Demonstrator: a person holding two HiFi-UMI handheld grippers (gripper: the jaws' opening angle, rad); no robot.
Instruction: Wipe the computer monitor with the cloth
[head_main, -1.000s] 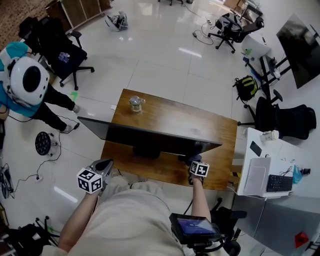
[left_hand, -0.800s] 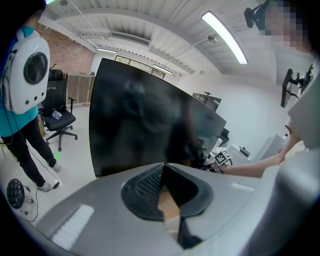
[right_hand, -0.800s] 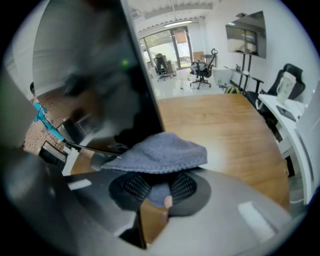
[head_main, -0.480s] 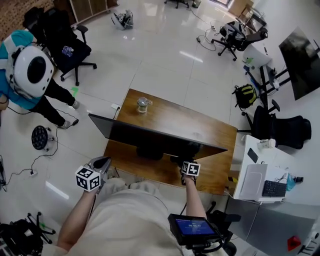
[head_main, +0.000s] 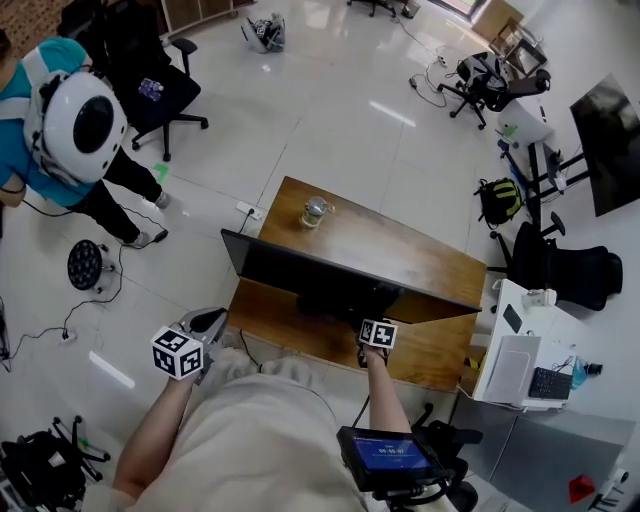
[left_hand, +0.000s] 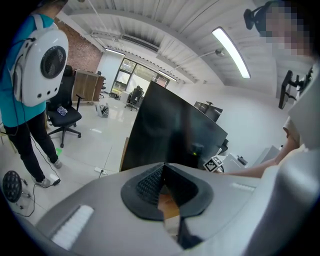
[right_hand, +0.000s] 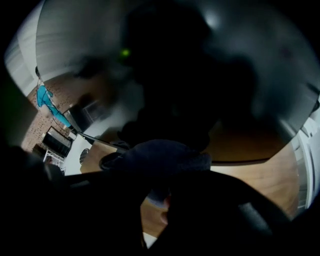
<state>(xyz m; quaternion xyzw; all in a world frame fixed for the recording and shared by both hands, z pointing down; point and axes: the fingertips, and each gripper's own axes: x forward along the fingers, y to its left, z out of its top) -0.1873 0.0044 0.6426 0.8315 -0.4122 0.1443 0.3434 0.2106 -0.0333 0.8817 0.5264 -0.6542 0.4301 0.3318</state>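
Nearest, the cloth (right_hand: 165, 155) is a dark, fuzzy, bunched wad pinched in the right gripper (right_hand: 161, 184), whose jaws are clamped on it. The right forearm reaches straight toward 12 o'clock, which puts the cloth at the lower edge of the monitor (head_main: 340, 272), right of its middle; whether it touches the screen cannot be told. The left gripper (left_hand: 164, 169) hangs at about 8 o'clock from the monitor, off the surface (head_main: 440, 265), its jaws together with nothing between them. The monitor is a wide black panel with a dark screen and a small green light (right_hand: 123, 52) on its lower border. It stands across the wooden surface, and in the head view its left corner shows past the surface's left edge. Behind it at 11 o'clock a glass jar (head_main: 315, 211) sits near the far edge, well apart from the panel. White tiled floor (head_main: 330, 120) spreads beyond, and a white desk (head_main: 520, 350) flanks the surface at 3 o'clock. A person with a white backpack (head_main: 80, 125) stands far off at 10 o'clock.
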